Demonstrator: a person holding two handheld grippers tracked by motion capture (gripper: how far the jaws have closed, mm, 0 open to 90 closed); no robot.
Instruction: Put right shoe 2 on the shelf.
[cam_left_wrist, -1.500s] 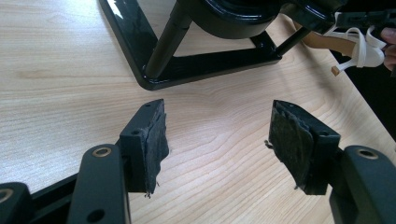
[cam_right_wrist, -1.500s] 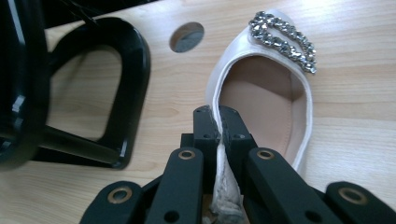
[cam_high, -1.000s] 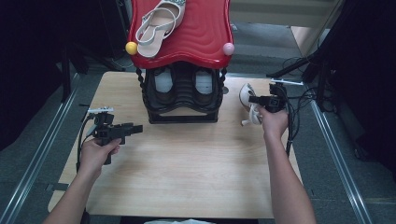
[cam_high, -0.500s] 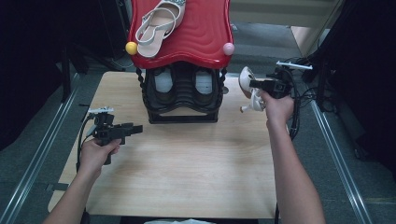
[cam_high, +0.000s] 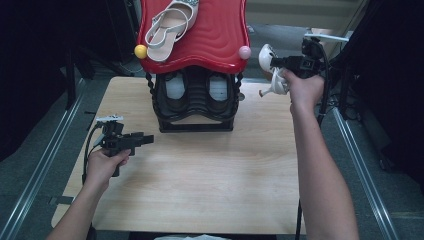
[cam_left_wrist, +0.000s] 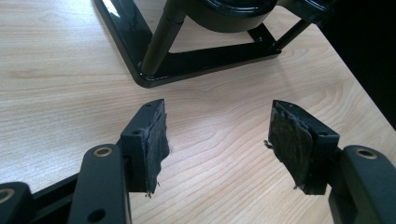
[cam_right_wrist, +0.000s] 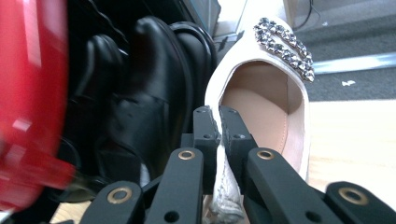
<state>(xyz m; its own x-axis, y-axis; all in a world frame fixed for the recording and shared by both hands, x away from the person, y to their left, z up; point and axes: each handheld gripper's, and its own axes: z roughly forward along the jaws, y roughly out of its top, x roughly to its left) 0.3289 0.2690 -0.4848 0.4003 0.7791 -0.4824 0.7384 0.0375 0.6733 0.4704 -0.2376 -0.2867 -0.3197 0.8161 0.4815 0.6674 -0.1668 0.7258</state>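
Note:
My right gripper (cam_high: 281, 64) is shut on the rim of a white sandal (cam_high: 269, 67) and holds it in the air to the right of the red top shelf (cam_high: 220, 35) of the shoe rack. In the right gripper view the jaws pinch the sandal's (cam_right_wrist: 261, 93) side wall, and a rhinestone strap shows at its toe. A matching white sandal (cam_high: 167, 25) lies on the red shelf. My left gripper (cam_high: 149, 139) rests open just above the table, at the left. Its pads (cam_left_wrist: 154, 140) stand wide apart over bare wood, with nothing between them.
The black rack frame (cam_high: 196, 97) stands at the back middle of the wooden table (cam_high: 210, 180) with dark shoes (cam_high: 195, 90) on its lower tier. A yellow knob (cam_high: 141, 51) and a pink knob (cam_high: 244, 52) sit at the shelf's front corners. Cables hang past the table's right edge.
My right gripper has lifted the white sandal from table height up to the level of the red shelf. The left gripper has stayed in place.

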